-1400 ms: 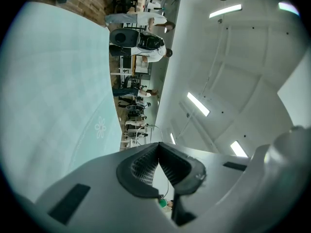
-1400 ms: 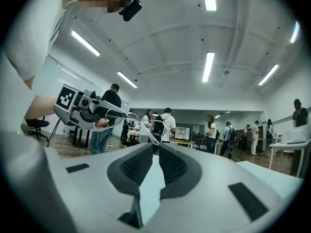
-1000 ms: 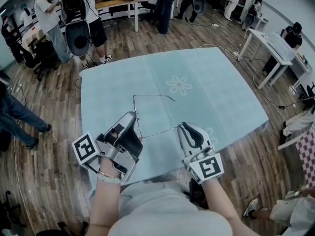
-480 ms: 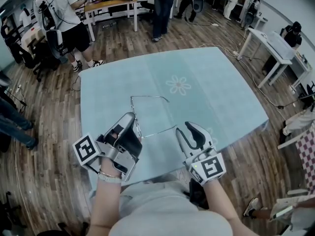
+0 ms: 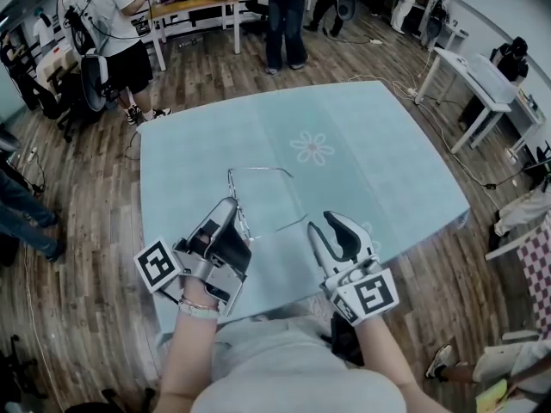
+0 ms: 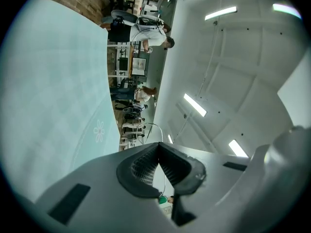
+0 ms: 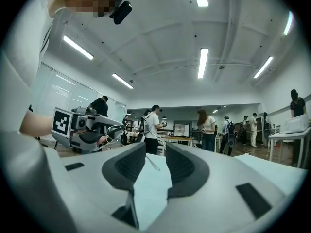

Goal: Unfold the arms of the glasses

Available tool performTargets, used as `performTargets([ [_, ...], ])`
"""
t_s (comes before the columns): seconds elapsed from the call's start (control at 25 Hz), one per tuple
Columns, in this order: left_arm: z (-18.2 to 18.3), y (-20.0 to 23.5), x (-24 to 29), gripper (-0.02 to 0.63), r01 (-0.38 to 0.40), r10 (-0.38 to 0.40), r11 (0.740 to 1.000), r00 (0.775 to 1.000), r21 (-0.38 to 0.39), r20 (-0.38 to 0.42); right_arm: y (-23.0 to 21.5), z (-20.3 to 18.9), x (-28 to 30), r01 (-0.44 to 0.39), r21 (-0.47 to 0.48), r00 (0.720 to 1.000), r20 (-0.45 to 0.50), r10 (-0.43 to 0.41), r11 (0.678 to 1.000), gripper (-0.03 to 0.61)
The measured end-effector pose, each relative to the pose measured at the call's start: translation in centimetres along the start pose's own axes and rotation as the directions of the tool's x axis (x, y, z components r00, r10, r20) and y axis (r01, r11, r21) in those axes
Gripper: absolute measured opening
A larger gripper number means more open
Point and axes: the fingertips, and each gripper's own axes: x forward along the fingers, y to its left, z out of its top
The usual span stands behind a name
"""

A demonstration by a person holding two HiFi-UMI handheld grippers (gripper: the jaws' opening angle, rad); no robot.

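Note:
Thin wire-framed glasses (image 5: 277,228) hang just above the pale blue table (image 5: 379,170), both arms spread out from the front frame. My left gripper (image 5: 234,211) is shut on the front frame; in the left gripper view the pads meet on the wire (image 6: 156,147). My right gripper (image 5: 321,225) stands open a little to the right of the near arm's tip. In the right gripper view that arm's tip (image 7: 152,163) shows beyond the gap between the jaws, touching neither pad, and the left gripper (image 7: 90,130) holds the lenses further off.
A flower print (image 5: 313,149) marks the tablecloth's middle. Several people stand around desks (image 5: 194,7) at the far end of the room. A white table (image 5: 478,80) stands to the right. Wooden floor surrounds the table.
My right gripper's jaws have opened and let go of the near arm's tip. The glasses stay in the left gripper. People in the background have walked about.

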Motion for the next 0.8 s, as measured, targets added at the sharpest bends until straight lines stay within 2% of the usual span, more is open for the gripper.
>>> performTargets([
  [0.2,0.2,0.7,0.1,0.009,0.03,-0.031,0.999,0.999,0.014,0.029,-0.3,0.1,0.1,0.022,0.001,1.0,-0.011,-0.022,1.0,0.112],
  [0.32,0.6,1.1,0.1,0.009,0.047,-0.049,0.998,0.997,0.032,0.055,-0.8,0.5,-0.1,0.068,-0.027,0.998,-0.004,-0.068,0.997,0.048],
  [0.48,0.7,1.8,0.0,0.009,0.048,-0.053,0.997,0.995,0.056,0.082,-1.3,0.8,-0.3,0.102,-0.033,0.995,-0.01,-0.102,0.994,0.017],
  [0.64,0.9,2.2,-0.4,0.009,0.066,-0.074,0.996,0.987,0.06,0.142,-1.4,0.8,0.0,0.123,-0.028,0.992,-0.031,-0.124,0.992,0.008],
  [0.8,0.9,2.7,-0.4,0.009,0.055,-0.074,0.993,0.977,0.102,0.198,-1.3,0.6,0.5,0.14,-0.004,0.989,-0.04,-0.14,0.99,0.008],
])
